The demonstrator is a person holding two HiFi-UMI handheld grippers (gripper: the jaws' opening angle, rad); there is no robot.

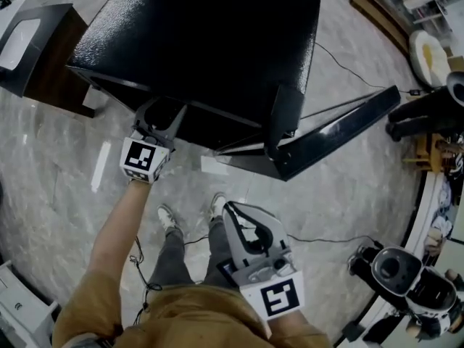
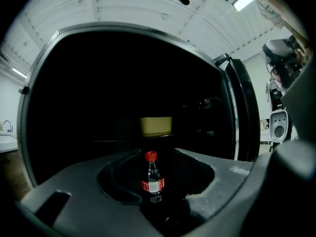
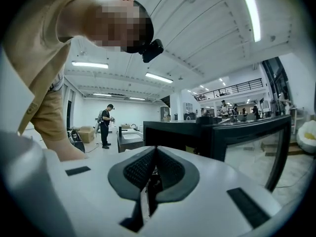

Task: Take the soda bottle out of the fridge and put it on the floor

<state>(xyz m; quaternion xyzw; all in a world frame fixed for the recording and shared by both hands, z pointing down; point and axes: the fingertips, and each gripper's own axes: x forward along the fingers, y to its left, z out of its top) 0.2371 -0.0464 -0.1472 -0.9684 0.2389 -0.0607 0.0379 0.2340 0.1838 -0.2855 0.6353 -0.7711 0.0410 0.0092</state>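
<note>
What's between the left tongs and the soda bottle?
Nothing shows. The left gripper view frames the upright soda bottle between the open left tongs, with only the dark fridge around it.

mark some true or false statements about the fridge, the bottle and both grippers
1. The door of the fridge stands open. True.
2. The soda bottle lies on its side on the floor. False: it stands upright inside the fridge.
3. The left gripper has its jaws apart, not pressing on the soda bottle. True.
4. The right gripper holds the soda bottle. False: its jaws are together with nothing between them.
5. The bottle's cap is blue. False: it is red.
</note>
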